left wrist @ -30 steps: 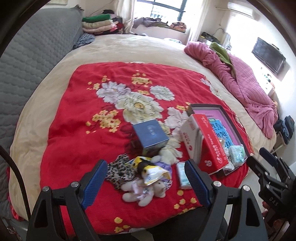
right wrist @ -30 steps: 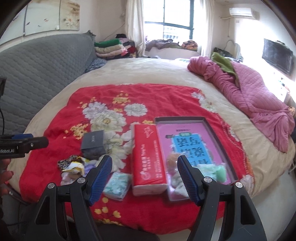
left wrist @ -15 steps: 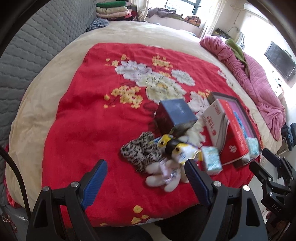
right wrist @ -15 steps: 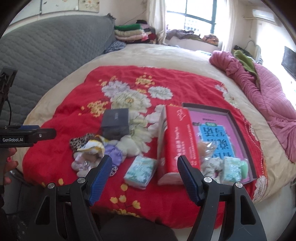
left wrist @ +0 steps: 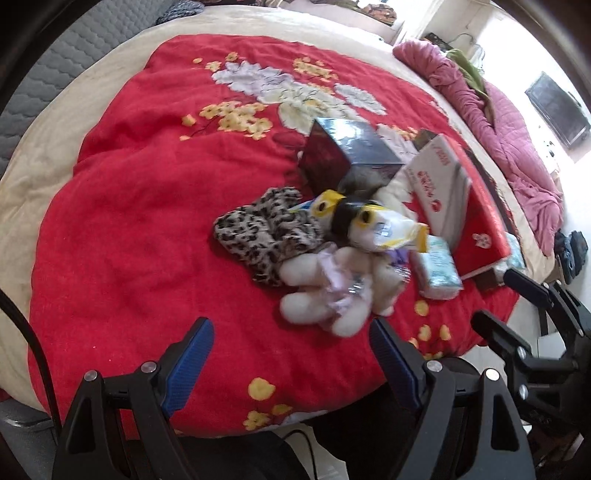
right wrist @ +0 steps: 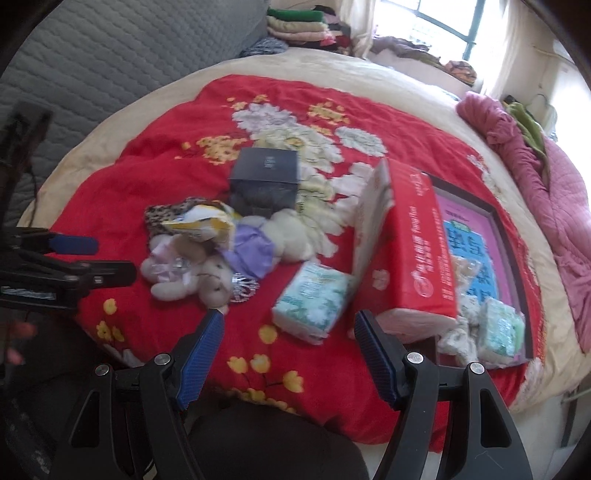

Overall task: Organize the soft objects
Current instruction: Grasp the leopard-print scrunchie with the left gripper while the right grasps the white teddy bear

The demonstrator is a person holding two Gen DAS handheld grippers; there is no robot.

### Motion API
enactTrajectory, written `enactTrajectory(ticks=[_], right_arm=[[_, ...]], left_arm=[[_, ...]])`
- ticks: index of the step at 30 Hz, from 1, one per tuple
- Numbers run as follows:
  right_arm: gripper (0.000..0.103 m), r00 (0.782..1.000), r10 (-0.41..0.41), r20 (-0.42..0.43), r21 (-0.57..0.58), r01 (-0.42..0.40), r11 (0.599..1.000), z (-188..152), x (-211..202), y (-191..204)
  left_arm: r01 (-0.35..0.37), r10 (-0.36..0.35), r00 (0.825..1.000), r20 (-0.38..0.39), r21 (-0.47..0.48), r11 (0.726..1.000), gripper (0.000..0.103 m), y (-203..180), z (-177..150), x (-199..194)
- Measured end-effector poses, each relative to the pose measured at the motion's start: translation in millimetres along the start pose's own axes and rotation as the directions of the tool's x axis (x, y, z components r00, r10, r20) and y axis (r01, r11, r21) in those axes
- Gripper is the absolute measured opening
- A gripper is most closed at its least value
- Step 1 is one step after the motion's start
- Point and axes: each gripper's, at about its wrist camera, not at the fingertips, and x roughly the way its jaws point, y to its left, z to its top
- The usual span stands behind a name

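Note:
A pile of soft things lies on the red flowered blanket (left wrist: 129, 221): a cream plush toy (left wrist: 325, 291) (right wrist: 184, 269), a leopard-print cloth (left wrist: 266, 229), a crinkled yellow-and-white packet (left wrist: 373, 221) (right wrist: 199, 225) and a small tissue pack (left wrist: 436, 269) (right wrist: 314, 295). My left gripper (left wrist: 291, 354) hangs open just short of the plush toy. My right gripper (right wrist: 288, 343) is open too, with the tissue pack just beyond its fingers. A red tissue box (right wrist: 410, 240) leans on a dark-rimmed tray (right wrist: 517, 266) that holds another tissue pack (right wrist: 502, 328).
A dark box (left wrist: 347, 155) (right wrist: 266, 177) stands behind the pile. A grey quilted headboard (right wrist: 92, 66) runs along the left. A pink quilt (right wrist: 554, 192) lies bunched on the bed's right side. Folded clothes (right wrist: 299, 26) are stacked at the far end.
Both grippers have come down and closer to the bed, tilting further downward. The pile and the tissue pack now look larger and nearer. Both pairs of jaws stand as wide as before.

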Motion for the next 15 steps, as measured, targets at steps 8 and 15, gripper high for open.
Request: enactTrajectory(ticks=[8,15], right_arm=[[0.074,0.994,0.072,-0.088,0.008,-0.071,0.997,10,32,21],[0.074,0.97,0.215,-0.117,0.202,-0.189,0.961,21,64,15]], left_arm=[[0.012,-0.012,1.0,0.005,-0.068,0.998,0.085,24,23,12],[0.021,-0.022,1.0,-0.01,-0.088,0.996,0.085,36,39,31]])
